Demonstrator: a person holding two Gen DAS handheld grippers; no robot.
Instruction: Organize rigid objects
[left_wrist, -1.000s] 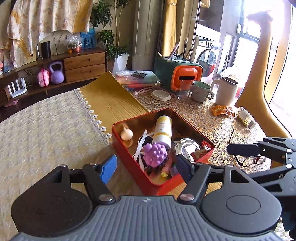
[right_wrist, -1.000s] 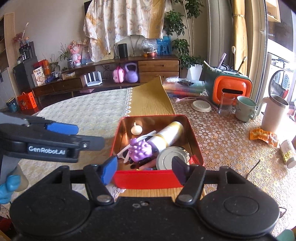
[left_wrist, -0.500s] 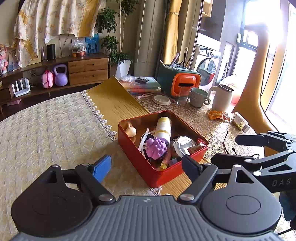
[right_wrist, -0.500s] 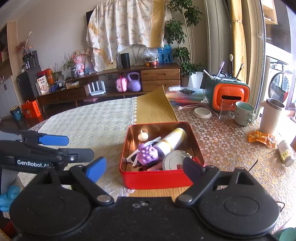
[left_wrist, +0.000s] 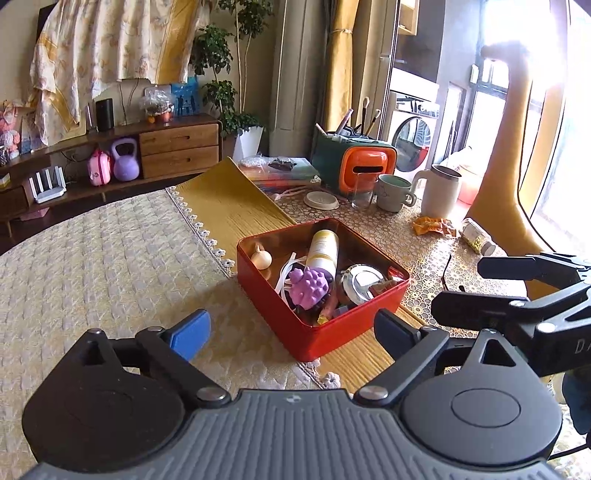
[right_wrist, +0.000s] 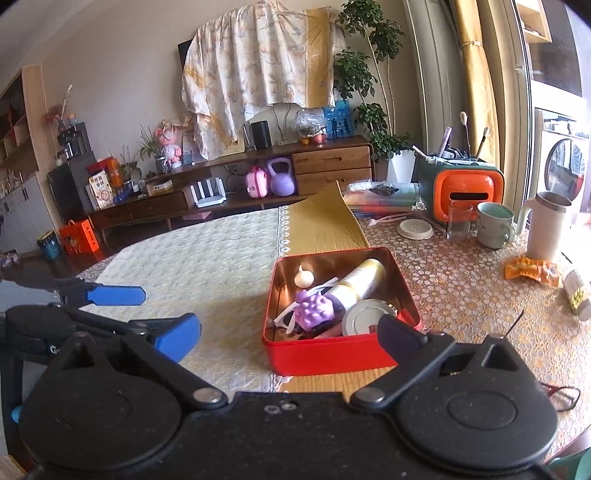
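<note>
A red tin box stands on the table with a purple spiky ball, a white and yellow bottle, a round metal lid and a small cream figure inside it. My left gripper hangs in front of the box, its jaws opening and nothing between the pads. My right gripper is also short of the box, jaws opening and empty. Each gripper shows in the other's view, the right gripper at the right and the left gripper at the left.
Behind the box stand an orange and green organizer, a glass, a mug and a white jug. An orange wrapper, a small jar and spectacles lie to the right. A cream tablecloth covers the left side.
Both grippers have drawn back from the red box, which now looks smaller and farther off. Both pairs of jaws have spread wider.
</note>
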